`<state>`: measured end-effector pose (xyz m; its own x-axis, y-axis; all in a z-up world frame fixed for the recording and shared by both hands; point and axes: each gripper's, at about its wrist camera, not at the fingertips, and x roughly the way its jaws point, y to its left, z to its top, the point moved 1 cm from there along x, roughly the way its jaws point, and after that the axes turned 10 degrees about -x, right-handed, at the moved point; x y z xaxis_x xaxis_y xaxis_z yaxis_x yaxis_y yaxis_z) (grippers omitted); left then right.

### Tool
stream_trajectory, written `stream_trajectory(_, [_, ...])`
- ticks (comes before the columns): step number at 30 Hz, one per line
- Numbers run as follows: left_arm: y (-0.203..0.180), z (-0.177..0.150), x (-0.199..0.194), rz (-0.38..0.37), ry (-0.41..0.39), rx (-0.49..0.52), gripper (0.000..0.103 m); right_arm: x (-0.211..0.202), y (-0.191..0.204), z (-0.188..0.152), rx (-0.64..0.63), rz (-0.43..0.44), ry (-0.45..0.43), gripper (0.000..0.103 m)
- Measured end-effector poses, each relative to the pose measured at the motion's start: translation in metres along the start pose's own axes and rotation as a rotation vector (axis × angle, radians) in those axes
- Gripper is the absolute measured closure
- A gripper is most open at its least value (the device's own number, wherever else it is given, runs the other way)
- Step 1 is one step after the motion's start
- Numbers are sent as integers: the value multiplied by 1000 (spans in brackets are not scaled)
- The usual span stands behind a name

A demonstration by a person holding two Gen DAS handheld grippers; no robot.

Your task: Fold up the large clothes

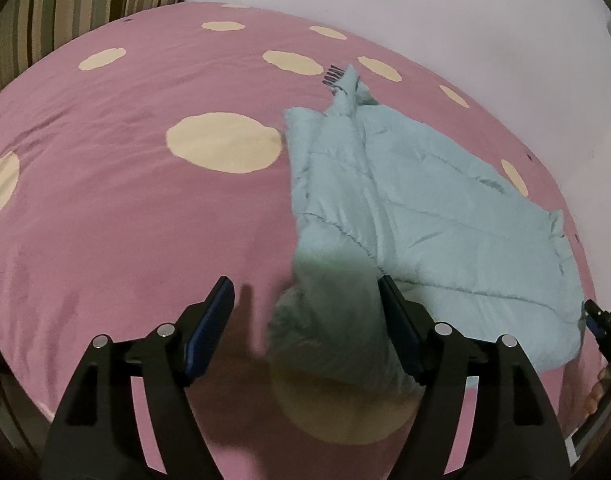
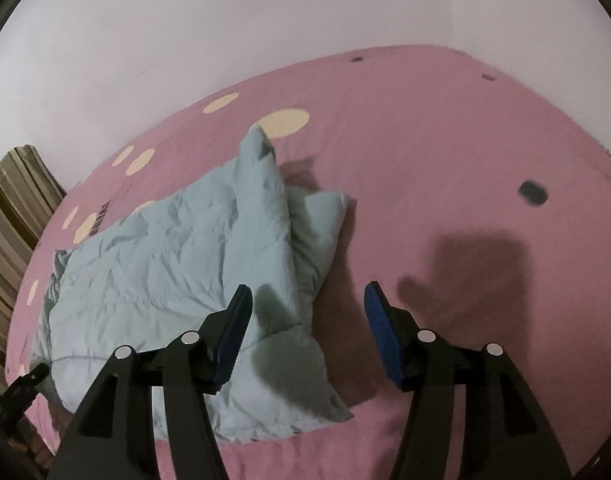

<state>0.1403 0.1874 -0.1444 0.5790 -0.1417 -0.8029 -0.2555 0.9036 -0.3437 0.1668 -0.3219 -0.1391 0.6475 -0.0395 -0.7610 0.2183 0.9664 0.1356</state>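
A pale blue padded jacket [image 1: 417, 208] is spread, partly folded, near the wall-side edge of the pink spotted bed [image 1: 105, 200]. The left gripper [image 1: 305, 312] and right gripper [image 2: 307, 312] are held wide apart above it, nothing being gripped.

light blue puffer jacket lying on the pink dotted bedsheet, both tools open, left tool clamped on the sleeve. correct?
Not quite. The left tool is not clamped on anything: in the left wrist view its jaws stand wide apart, with the sleeve lying loose between them. The rest holds: the light blue puffer jacket lies on the pink dotted bedsheet, and the right tool is open too.
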Motion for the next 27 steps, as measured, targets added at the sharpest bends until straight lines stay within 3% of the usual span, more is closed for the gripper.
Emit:
stream_trajectory(5, [-2,3,-22,-1,-39,61,30,-15,30,10,-60,28,-23,48])
stream_trajectory(8, [-4,10,-28,-18,-44,70,30,-10,56,13,-112,84,6,60])
stream_trajectory(12, [-3,28,-25,-50,-9,56,30,8,104,12,-193,154,60,66])
stream_trajectory(18, [-13,54,-5,-67,44,75,30,23,166,25,-264,208,70,67])
stream_trajectory(27, [-22,67,30,-11,74,98,29,69,212,18,-339,159,146,67])
